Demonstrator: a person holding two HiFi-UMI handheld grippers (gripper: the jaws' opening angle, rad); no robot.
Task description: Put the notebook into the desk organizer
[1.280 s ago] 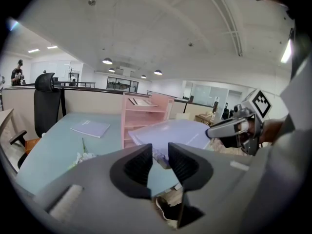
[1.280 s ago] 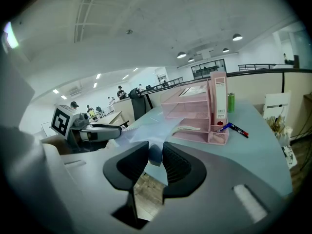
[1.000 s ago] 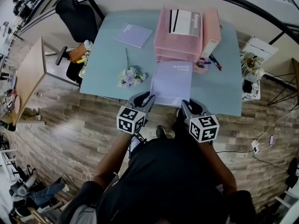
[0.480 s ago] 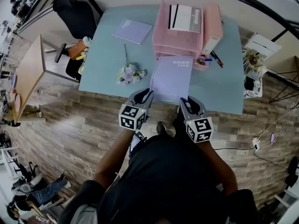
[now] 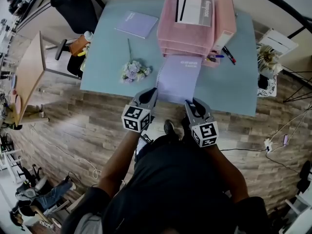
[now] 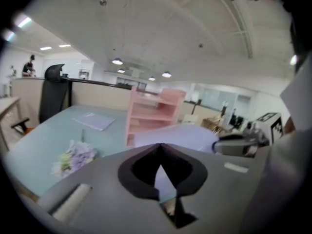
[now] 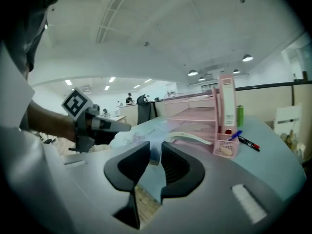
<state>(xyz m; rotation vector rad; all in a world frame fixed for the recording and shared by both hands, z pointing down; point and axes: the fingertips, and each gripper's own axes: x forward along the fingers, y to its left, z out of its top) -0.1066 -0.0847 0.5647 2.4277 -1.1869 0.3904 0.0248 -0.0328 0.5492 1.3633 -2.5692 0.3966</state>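
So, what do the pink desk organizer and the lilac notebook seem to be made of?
Desk organizer: probably metal mesh or perforated plastic, matt pink; its walls look finely gridded, though too small to be sure. Notebook: paper under a smooth lilac cover, likely thin card or plastic; it bows in the right gripper view.

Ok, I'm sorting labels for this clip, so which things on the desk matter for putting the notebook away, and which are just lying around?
Part of the job:
- nearer notebook
- pink organizer

Just lying about:
- far notebook
- flowers
- pens
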